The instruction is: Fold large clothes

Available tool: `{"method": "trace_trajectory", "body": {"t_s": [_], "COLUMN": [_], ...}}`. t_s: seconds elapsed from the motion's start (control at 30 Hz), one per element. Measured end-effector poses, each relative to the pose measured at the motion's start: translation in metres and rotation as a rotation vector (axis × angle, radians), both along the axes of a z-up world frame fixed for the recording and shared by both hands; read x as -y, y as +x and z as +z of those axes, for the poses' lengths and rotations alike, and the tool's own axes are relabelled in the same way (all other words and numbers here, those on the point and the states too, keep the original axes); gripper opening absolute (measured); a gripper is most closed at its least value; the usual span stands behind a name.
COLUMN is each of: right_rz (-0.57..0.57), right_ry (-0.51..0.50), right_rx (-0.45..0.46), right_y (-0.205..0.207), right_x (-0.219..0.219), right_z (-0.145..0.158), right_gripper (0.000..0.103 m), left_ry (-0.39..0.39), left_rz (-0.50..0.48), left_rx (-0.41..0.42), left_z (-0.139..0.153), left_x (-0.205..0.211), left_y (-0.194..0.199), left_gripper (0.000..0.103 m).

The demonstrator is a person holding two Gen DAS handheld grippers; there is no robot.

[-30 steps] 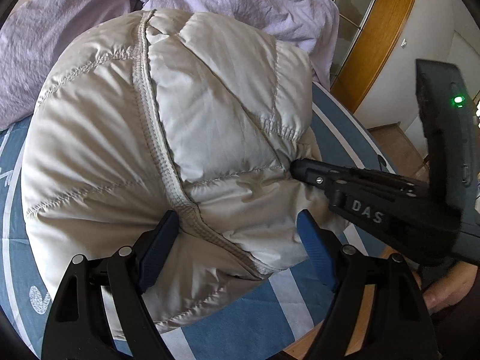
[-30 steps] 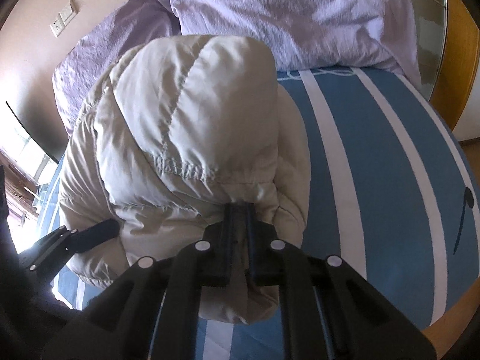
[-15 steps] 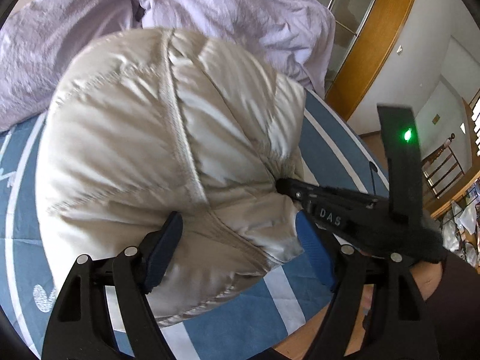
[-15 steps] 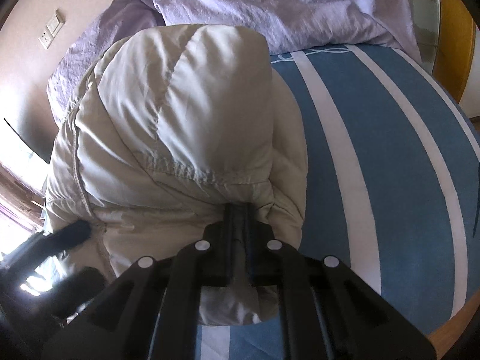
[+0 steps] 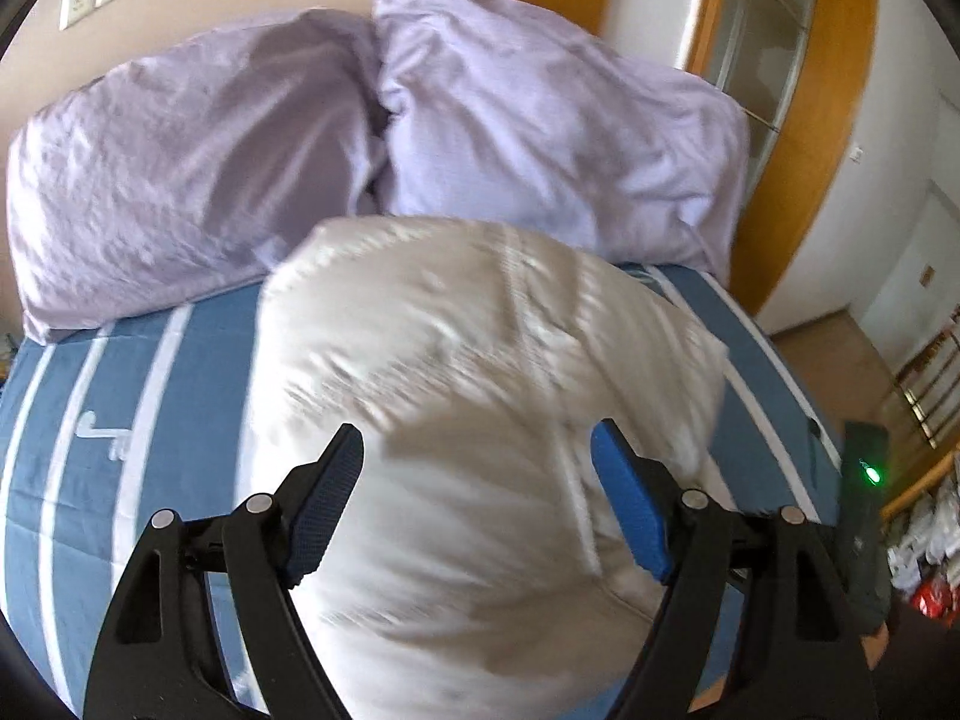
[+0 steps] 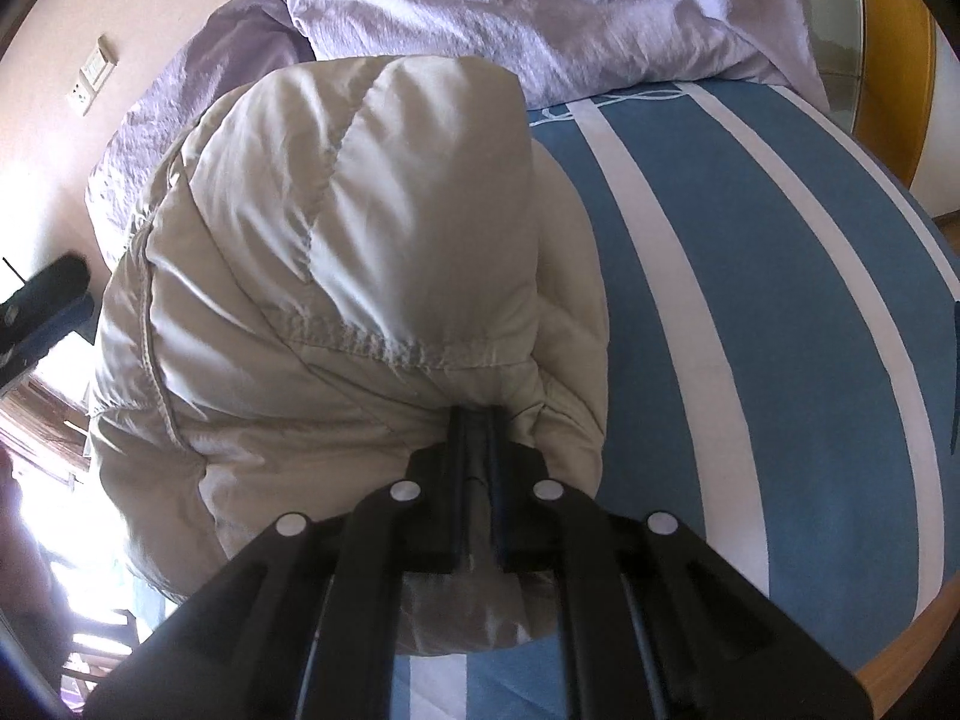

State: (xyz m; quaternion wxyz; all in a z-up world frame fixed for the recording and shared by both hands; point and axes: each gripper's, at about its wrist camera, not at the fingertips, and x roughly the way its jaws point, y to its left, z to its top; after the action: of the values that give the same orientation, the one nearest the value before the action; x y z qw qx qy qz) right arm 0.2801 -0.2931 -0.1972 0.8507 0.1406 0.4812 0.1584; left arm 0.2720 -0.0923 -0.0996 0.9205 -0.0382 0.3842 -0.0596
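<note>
Right wrist view: right gripper (image 6: 477, 420) jaws clenched on the folded puffer jacket (image 6: 336, 300).
Left gripper (image 5: 477, 504) jaws were released, clear of it, above the striped bed (image 5: 150, 372).

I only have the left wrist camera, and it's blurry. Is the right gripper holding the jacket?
Observer: Yes. The right gripper is shut on a fold at the near edge of the beige jacket.
Operator: Is my left gripper touching it?
Observer: In the right wrist view, one left fingertip shows off the jacket's left side, apart from it.
Operator: What's right of the jacket?
Observer: Striped bedsheet, uncovered to the bed's wooden edge.
</note>
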Motion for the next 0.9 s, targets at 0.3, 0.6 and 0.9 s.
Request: {"method": "trace_trajectory", "body": {"t_s": [0.3, 0.6, 0.9], "right_rz": [0.0, -0.003, 0.004], "right_ry": [0.002, -0.032, -0.054], "right_rx": [-0.007, 0.011, 0.041], "right_y": [0.001, -0.001, 0.002], "right_x": [0.0, -0.005, -0.005], "right_z": [0.001, 0.003, 0.009], "right_gripper": [0.007, 0.007, 0.008], "left_ry": [-0.001, 0.028, 0.064], "left_rz": [0.089, 0.115, 0.136], "left_rx": [-0.065, -0.085, -0.095], "left_z": [-0.017, -0.034, -0.052], "left_x": [-0.027, -0.027, -0.026], "left_y": [0.029, 0.046, 0.065], "left_gripper": [0.08, 0.086, 0.09]}}
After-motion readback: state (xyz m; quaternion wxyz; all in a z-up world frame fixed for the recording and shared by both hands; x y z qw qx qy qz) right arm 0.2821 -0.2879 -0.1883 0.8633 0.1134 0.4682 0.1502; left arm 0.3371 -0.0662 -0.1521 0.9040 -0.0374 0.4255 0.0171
